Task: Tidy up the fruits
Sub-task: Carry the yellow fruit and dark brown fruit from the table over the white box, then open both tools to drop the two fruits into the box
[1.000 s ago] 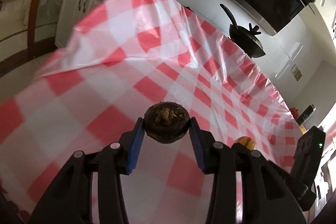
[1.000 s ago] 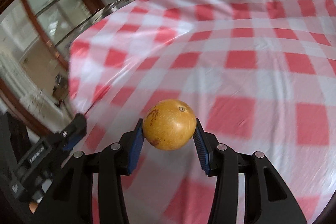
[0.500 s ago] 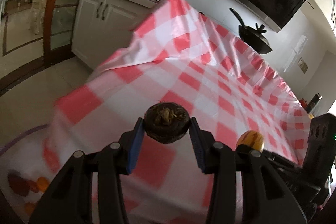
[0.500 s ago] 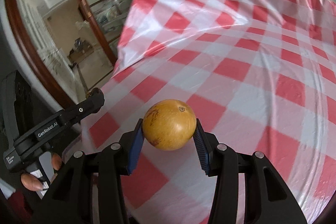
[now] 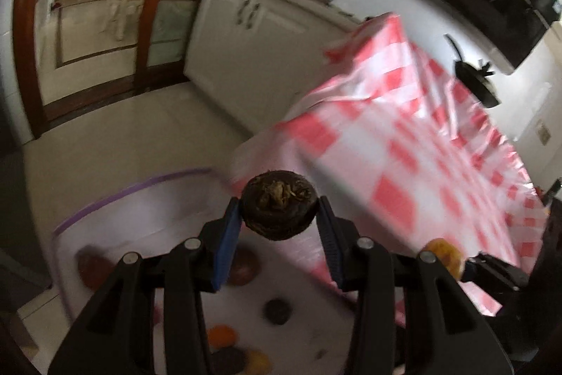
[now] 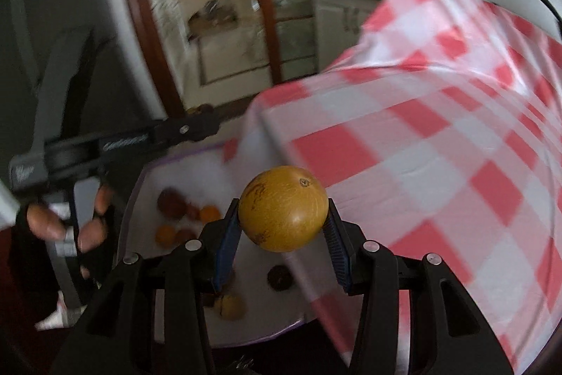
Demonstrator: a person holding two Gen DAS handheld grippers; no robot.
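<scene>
My left gripper [image 5: 279,217] is shut on a dark brown round fruit [image 5: 279,204] with a dried stem end, held above a white bin with a purple rim [image 5: 123,195]. My right gripper [image 6: 282,220] is shut on a yellow-orange round fruit [image 6: 282,208], also held above the bin [image 6: 140,188]. Several red, orange and dark fruits lie in the bin, such as an orange one [image 6: 209,212] and a dark one [image 5: 277,311]. The right gripper's fruit shows in the left wrist view [image 5: 443,252]; the left gripper's body shows in the right wrist view [image 6: 116,143].
The table with a red-and-white checked cloth [image 5: 404,143] is to the right of the bin, its cloth edge hanging beside it. White cabinets [image 5: 246,23] and a glass door with wood frame [image 5: 151,6] stand behind. Tiled floor [image 5: 123,136] surrounds the bin.
Both grippers have swung left off the table with their fruits still held. The bin of fruits on the floor has come into view below them.
</scene>
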